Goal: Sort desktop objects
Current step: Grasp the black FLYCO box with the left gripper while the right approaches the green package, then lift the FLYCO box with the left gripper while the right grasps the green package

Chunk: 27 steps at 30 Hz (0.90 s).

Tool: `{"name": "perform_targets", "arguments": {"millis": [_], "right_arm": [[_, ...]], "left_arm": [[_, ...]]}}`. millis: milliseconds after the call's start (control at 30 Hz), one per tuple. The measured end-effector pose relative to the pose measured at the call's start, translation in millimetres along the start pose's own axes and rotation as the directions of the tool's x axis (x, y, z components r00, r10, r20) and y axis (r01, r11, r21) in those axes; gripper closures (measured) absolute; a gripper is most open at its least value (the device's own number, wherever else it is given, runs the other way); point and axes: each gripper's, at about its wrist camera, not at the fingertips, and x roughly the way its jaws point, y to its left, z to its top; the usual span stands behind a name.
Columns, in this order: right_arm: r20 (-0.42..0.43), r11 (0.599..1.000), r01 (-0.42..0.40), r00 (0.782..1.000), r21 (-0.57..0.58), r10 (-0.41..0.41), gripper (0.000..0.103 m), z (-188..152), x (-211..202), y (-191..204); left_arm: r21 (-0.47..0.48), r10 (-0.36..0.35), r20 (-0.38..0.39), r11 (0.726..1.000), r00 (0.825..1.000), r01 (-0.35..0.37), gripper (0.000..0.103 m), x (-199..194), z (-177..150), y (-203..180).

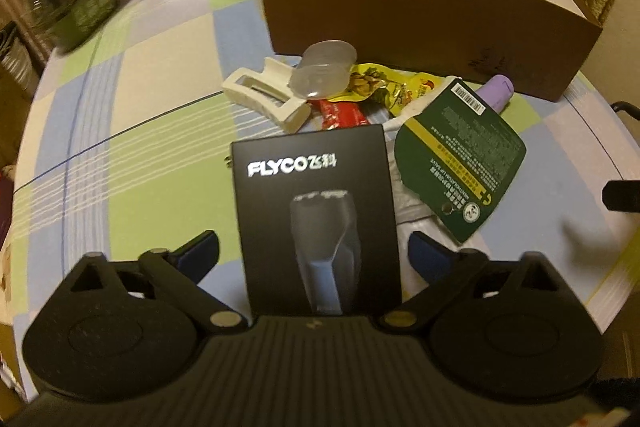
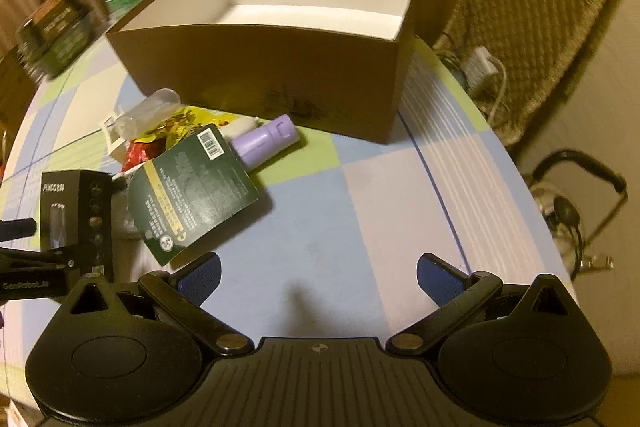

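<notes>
The black FLYCO box (image 1: pixel 316 223) is standing on the checked tablecloth (image 1: pixel 160 131), between the left gripper (image 1: pixel 316 251)'s wide fingers, untouched. The right gripper (image 2: pixel 318 277) is hovering wide, empty. The brown box (image 2: pixel 280 67), far, is showing only white interior.

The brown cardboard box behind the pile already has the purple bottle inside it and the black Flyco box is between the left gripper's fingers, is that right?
Not quite. The brown cardboard box shows only its bare white inside in the right wrist view; the purple bottle lies on the tablecloth in front of it. The black Flyco box does stand between the left gripper's open fingers.
</notes>
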Motion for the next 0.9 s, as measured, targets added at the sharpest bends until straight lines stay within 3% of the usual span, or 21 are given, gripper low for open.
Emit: {"name": "perform_targets", "arguments": {"millis": [100, 467, 733, 900], "right_arm": [[-0.004, 0.999, 0.014, 1.000, 0.043, -0.013, 0.002, -4, -1, 3], [-0.006, 0.989, 0.019, 1.000, 0.144, -0.018, 0.002, -6, 4, 31], [-0.019, 0.969, -0.022, 0.999, 0.248, 0.027, 0.002, 5, 25, 61], [-0.043, 0.925, -0.003, 0.999, 0.379, 0.021, 0.002, 15, 43, 71]], "left_arm": [[0.023, -0.026, -0.008, 0.999, 1.000, 0.026, 0.022, 7, 2, 2], [0.073, -0.108, 0.023, 0.992, 0.994, 0.106, 0.024, -7, -4, 41], [0.021, -0.036, 0.038, 0.999, 0.999, 0.036, 0.024, -7, 1, 110], [-0.031, 0.004, 0.035, 1.000, 0.999, -0.002, 0.024, 4, 8, 154]]}}
